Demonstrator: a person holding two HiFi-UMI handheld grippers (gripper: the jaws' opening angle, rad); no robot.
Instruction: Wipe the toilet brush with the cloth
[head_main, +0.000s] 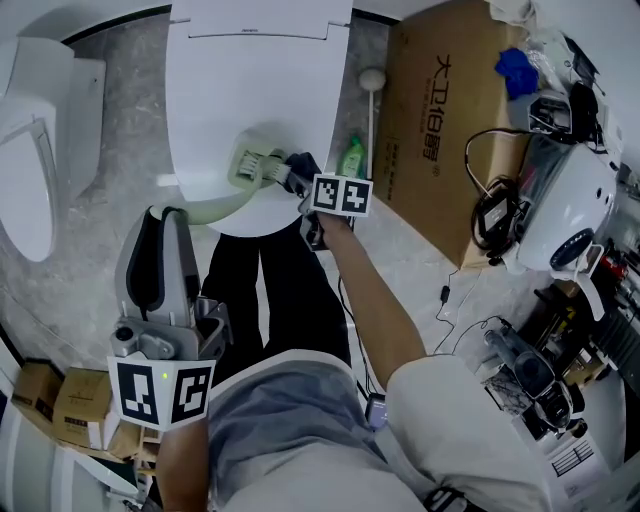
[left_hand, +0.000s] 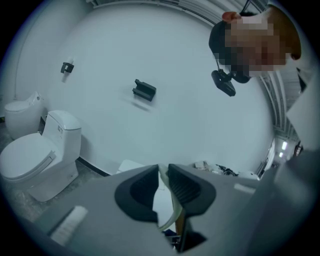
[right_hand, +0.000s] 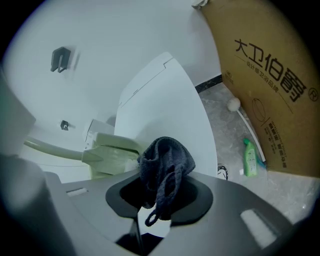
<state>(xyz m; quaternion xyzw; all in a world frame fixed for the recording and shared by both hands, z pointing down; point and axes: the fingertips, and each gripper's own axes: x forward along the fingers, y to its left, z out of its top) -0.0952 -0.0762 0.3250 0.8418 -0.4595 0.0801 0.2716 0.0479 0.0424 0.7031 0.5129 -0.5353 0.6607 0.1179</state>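
1. The left gripper (head_main: 166, 228) has its jaws pinched narrow on the thin pale handle (head_main: 215, 207) of the toilet brush (head_main: 240, 180). The grip is far from the head, probably so the head stays free for wiping.
2. The handle curves up and away from the left gripper. The brush head (head_main: 252, 165) sits over the closed white toilet lid (head_main: 260, 90); I cannot tell whether it rests on the lid or hangs above it.
3. The right gripper (head_main: 306, 184) is clamped on a bunched dark cloth (head_main: 300, 163), with a loop dangling from the jaws. The wad pokes out past the tips, so it can rub without the jaws hitting the brush.
4. The cloth is against or just beside the right side of the brush head. I judge the wipe is at or about contact.
5. Pose: the right forearm is stretched forward from the body with the gripper pointing left toward the head. The left gripper is held close to the lap, upright, jaws pointing forward and up.
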